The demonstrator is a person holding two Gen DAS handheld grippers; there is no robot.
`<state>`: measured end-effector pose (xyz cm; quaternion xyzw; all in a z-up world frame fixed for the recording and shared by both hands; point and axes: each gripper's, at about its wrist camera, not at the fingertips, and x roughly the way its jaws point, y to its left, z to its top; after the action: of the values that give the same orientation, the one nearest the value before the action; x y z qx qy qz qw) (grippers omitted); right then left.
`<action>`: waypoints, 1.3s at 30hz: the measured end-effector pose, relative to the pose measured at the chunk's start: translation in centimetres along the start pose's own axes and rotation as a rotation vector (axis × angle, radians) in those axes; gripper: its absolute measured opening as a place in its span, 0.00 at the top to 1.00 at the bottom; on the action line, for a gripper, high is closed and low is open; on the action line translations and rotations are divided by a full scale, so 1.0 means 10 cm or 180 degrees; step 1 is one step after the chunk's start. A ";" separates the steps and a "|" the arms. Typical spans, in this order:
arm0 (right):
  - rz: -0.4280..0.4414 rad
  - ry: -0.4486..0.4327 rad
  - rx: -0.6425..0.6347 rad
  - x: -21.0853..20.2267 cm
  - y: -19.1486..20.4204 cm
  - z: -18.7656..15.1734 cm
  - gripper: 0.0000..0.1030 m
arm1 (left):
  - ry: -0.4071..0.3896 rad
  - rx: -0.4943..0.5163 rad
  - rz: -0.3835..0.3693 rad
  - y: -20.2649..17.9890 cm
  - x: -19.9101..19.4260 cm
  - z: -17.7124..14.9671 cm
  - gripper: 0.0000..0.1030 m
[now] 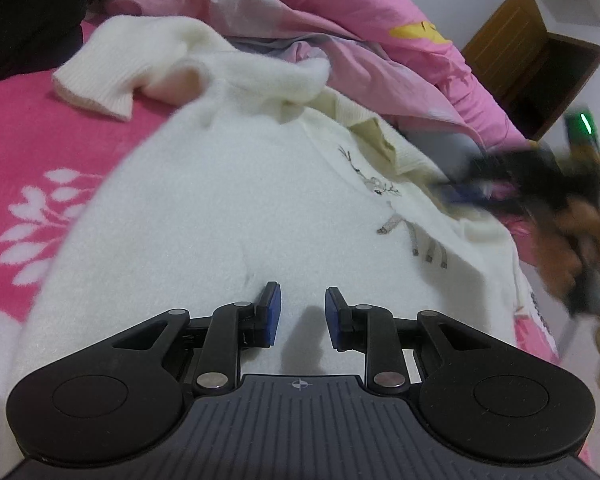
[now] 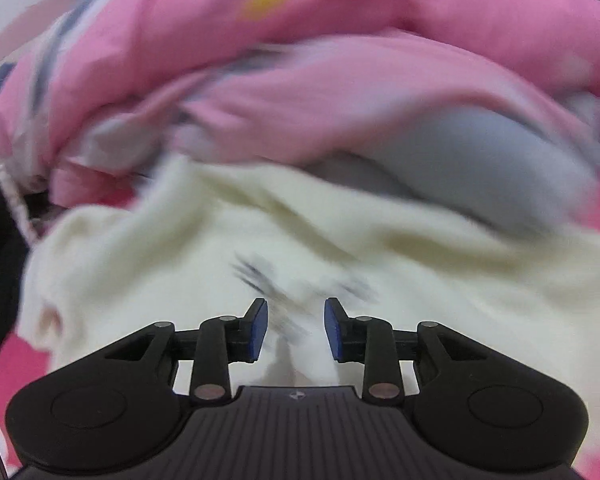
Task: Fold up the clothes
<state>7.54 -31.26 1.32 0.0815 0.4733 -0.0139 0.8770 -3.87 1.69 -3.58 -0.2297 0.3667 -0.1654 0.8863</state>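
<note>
A white sweater (image 1: 220, 200) with a small grey deer design and no readable writing lies spread on the pink bed (image 1: 40, 152). The left hand-held gripper (image 1: 302, 312) and the right hand-held gripper (image 2: 296, 326) both hover over it, slightly parted and empty.

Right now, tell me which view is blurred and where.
Left wrist view: the white sweater is fairly sharp; only the right gripper at the right edge is smeared. Right wrist view: the sweater and pink quilt are streaked throughout; only its own gripper is crisp.
</note>
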 end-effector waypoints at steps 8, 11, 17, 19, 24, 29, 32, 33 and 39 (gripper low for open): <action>-0.0397 -0.0204 0.0713 0.52 -0.85 0.17 0.69 | -0.0064 0.0132 0.0067 -0.03 0.04 -0.03 0.75; -0.0553 -0.0348 0.0721 0.65 -0.89 0.34 0.69 | -0.0076 0.0170 0.0076 -0.04 0.05 -0.04 0.75; -0.0527 -0.0445 0.0843 0.29 -0.83 0.22 0.66 | -0.0077 0.0172 0.0070 -0.04 0.05 -0.04 0.75; -0.0296 -0.0356 0.0736 0.06 -0.77 0.08 0.66 | -0.0071 0.0163 0.0071 -0.04 0.05 -0.04 0.75; -0.0228 -0.0025 0.0547 -0.09 -0.75 -0.26 0.67 | -0.0063 0.0143 0.0073 -0.04 0.05 -0.03 0.75; -0.0345 -0.0248 0.0960 0.04 -1.07 -0.17 0.76 | -0.0078 0.0188 0.0096 -0.05 0.05 -0.04 0.75; -0.0425 -0.0446 0.1334 -0.03 -1.24 -0.13 0.75 | -0.0058 0.0154 0.0080 -0.04 0.05 -0.03 0.75; -0.0411 -0.0500 0.1414 -0.10 -1.27 -0.15 0.73 | -0.0049 0.0142 0.0075 -0.03 0.05 -0.02 0.75; -0.0078 -0.0563 0.1711 -0.86 -1.31 -0.71 0.59 | -0.0003 0.0243 0.0068 -0.09 -0.02 -0.01 0.73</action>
<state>-4.43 -43.51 2.91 0.3039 0.3753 -0.1566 0.8615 -4.20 0.93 -3.08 -0.1919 0.3622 -0.1697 0.8962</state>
